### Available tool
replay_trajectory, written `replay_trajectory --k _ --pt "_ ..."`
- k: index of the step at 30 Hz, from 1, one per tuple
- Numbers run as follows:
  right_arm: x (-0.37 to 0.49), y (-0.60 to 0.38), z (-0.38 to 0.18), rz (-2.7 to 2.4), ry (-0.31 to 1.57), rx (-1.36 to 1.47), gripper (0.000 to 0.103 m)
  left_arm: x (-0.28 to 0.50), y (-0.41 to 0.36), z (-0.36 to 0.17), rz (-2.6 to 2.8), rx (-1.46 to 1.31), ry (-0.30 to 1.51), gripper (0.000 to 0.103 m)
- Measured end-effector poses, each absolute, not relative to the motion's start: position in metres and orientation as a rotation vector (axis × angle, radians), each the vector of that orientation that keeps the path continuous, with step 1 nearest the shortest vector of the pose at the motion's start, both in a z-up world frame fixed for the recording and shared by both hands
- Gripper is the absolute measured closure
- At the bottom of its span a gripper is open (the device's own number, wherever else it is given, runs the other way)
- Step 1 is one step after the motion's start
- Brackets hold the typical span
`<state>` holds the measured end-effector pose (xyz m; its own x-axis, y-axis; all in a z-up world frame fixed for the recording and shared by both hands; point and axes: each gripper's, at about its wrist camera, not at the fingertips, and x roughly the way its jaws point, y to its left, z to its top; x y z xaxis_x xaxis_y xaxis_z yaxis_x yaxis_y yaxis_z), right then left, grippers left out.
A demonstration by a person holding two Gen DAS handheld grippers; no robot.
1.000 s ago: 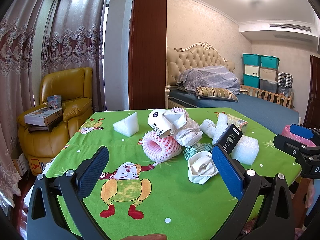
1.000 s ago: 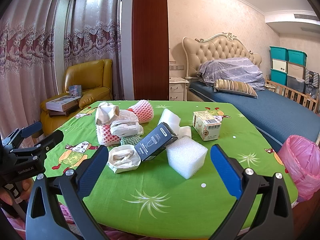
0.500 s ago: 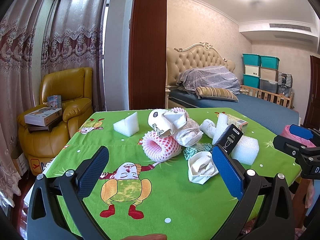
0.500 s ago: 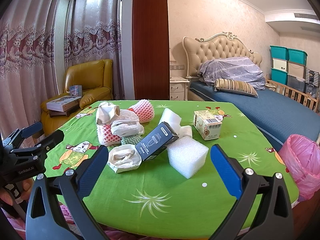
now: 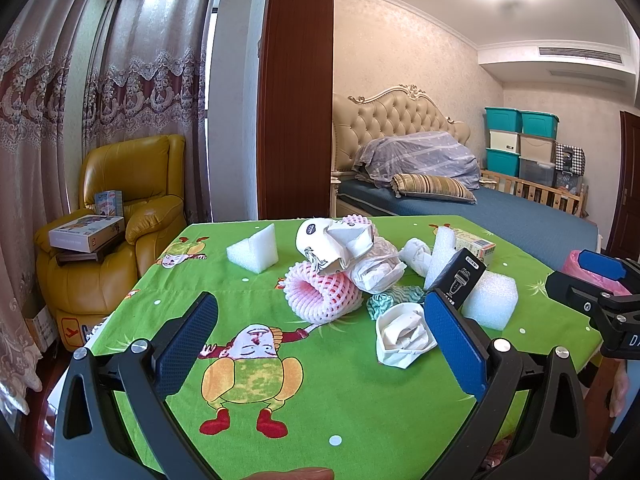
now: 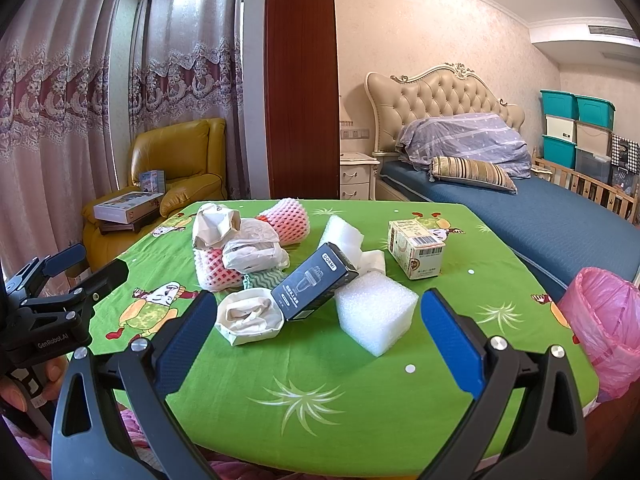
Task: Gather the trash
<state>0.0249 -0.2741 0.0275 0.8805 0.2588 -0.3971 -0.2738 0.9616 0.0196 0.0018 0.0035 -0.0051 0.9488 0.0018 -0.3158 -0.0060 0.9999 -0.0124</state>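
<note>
Left gripper (image 5: 320,334) hovered over the near edge of the green worktop (image 5: 360,400), jaws spread wide, holding nothing. Right gripper (image 6: 316,326) the same: jaws wide apart, empty. Trash sat heaped mid-worktop: pink foam net (image 5: 320,292), crumpled paper cup (image 5: 328,244), black box (image 6: 312,282) leaning on a white foam block (image 6: 374,312), and a crushed white paper bowl (image 6: 250,316) touching the box's near end. Small carton (image 6: 416,248) stood apart, far right. Foam wedge (image 5: 256,250) lay far left. Pink bin bag (image 6: 604,320) hung beside the worktop's right edge.
</note>
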Motion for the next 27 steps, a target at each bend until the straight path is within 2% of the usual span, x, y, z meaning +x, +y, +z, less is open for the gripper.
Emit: replay_trajectory --k 27 --pt "0.0232 -0.2722 0.0220 0.268 0.424 -0.025 0.004 -0.0003 0.0041 -0.0053 -0.012 -0.021 0.336 0.007"
